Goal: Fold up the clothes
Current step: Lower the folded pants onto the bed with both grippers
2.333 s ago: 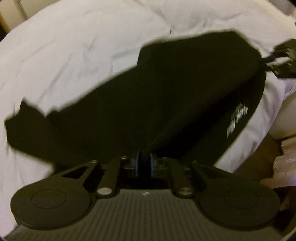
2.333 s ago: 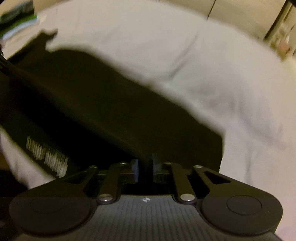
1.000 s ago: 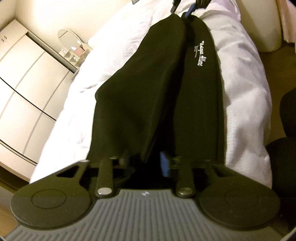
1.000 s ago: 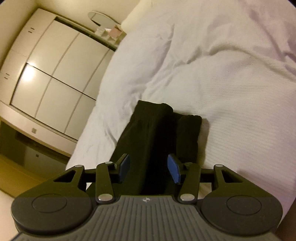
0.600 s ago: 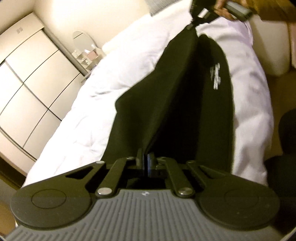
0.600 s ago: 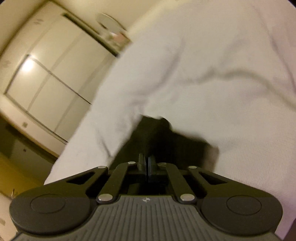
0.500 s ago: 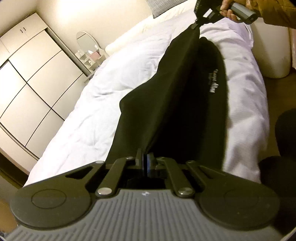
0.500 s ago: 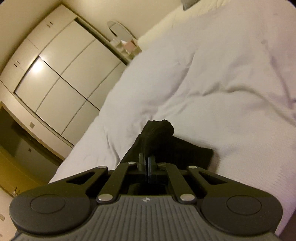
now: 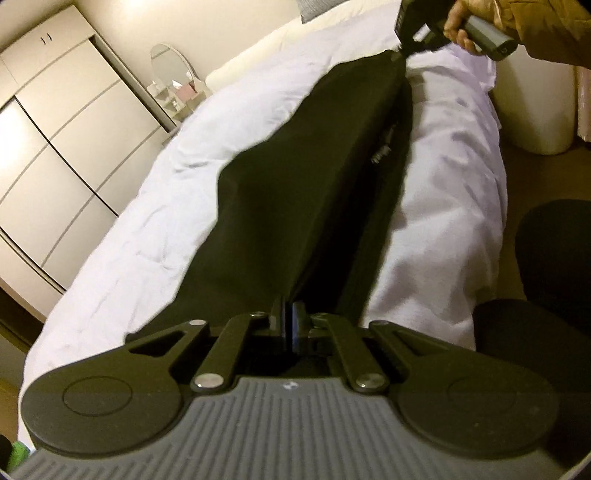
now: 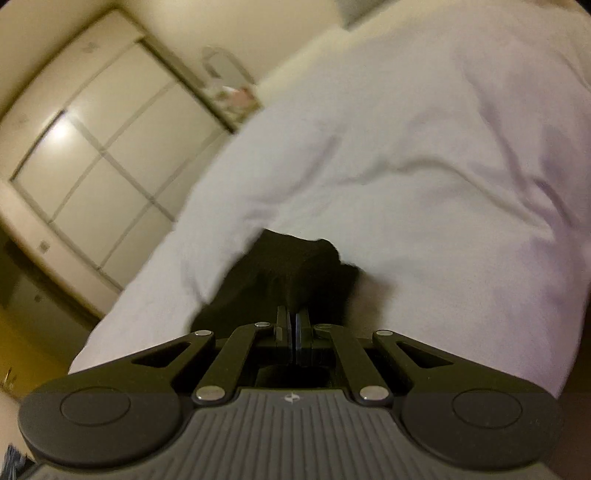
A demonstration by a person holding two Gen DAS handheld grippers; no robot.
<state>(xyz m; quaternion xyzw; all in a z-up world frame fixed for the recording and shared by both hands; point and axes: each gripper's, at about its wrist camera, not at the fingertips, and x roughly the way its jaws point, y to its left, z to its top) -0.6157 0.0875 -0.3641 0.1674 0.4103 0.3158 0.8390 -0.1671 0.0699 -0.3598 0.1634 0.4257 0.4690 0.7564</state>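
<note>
- A pair of black trousers is stretched lengthwise above a white duvet, held taut between two handheld grippers, with small white lettering on one leg.
- The left gripper has its fingers pressed together on the near end of the fabric.
- At the far end, the right gripper pinches the other end of the garment; a hand in a tan sleeve grips its handle.
- Seen from the right wrist view, that gripper's fingers are clamped on a bunched black fold, though the picture is blurred.
- The duvet covers a bed, rumpled in soft creases, with a pillow at its head.
- Beyond the bed stand pale wardrobe doors and a small oval mirror.
</note>
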